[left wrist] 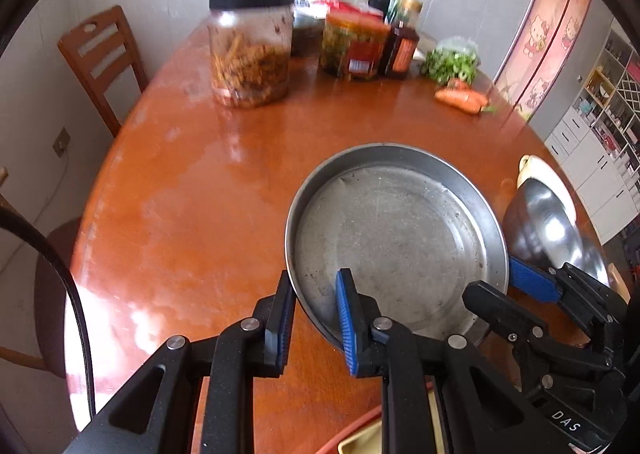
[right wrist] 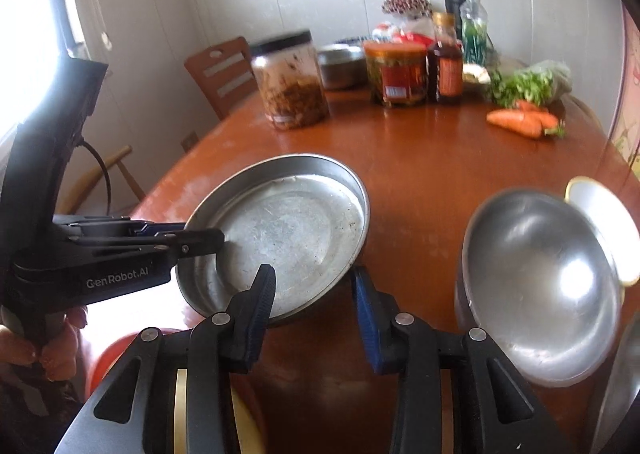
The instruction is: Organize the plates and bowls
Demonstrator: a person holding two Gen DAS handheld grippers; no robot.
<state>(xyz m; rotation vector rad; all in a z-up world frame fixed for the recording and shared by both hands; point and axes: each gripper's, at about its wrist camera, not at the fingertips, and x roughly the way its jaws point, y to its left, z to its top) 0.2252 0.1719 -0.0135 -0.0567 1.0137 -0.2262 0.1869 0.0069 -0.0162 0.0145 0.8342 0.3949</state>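
Left wrist view: the left hand-held gripper (left wrist: 316,318) has its two blue-padded fingers spread either side of the near rim of a shallow metal plate (left wrist: 394,238), one outside the rim and one inside; the pads do not look pressed onto it. The plate appears tilted, its near edge raised off the table (left wrist: 192,190). The right hand-held gripper (right wrist: 314,294) is also spread and straddles the plate's rim on its own side, empty so far. Just right of it a shiny steel bowl (right wrist: 540,286) leans on its side, with a white dish (right wrist: 604,226) behind it.

As a judgement, the step in hand is gripping the plate with both tools in order to carry it toward the bowl or a stack. Next, each pair of fingers should close squarely on the thin rim, which may slip.

Ahead of the plate the table is open for a good stretch. Farther off stand a jar (left wrist: 250,50), bottles (left wrist: 404,34), greens (left wrist: 452,62) and carrots (left wrist: 460,98). The near table edge lies just under both tools, so lowering the plate must stay forward of it.
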